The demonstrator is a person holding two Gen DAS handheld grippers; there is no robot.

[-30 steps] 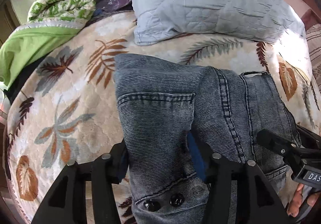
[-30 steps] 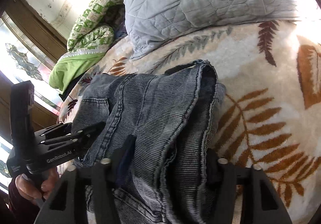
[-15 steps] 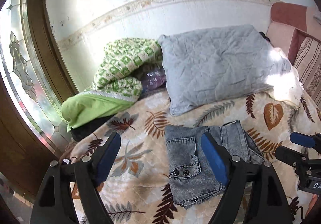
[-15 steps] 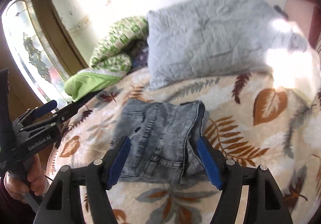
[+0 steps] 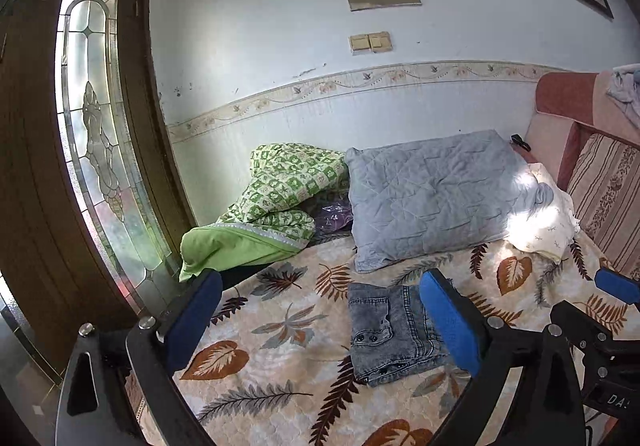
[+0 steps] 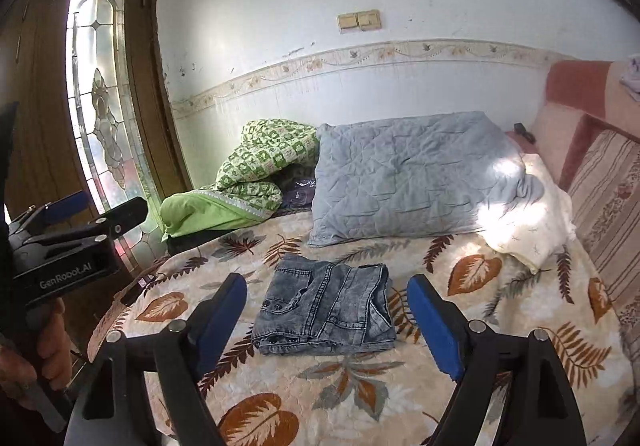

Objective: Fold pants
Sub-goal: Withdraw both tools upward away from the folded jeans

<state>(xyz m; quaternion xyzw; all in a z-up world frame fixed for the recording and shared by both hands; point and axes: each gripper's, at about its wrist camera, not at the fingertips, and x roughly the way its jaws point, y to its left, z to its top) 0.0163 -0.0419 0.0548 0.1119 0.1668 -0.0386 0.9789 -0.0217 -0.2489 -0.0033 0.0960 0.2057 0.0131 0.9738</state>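
Note:
The grey denim pants (image 6: 326,310) lie folded in a compact rectangle on the leaf-patterned bedspread (image 6: 360,398), also seen in the left wrist view (image 5: 394,330). My left gripper (image 5: 320,310) is open and empty, held back above the bed with the pants beyond its right finger. My right gripper (image 6: 326,320) is open and empty, pulled back with the pants lying between and beyond its blue pads (image 6: 432,322). The left gripper also shows at the left edge of the right wrist view (image 6: 86,214). Neither gripper touches the pants.
A grey quilted pillow (image 6: 408,174) and a green patterned blanket (image 6: 244,182) lie at the head of the bed by the white wall. A white cloth (image 6: 532,206) and striped cushion (image 6: 604,214) sit right. A wooden door with stained glass (image 6: 100,106) stands left.
Both grippers opened, let go of the pants and pulled up and back from the bed. The folded pants stay flat on the bedspread.

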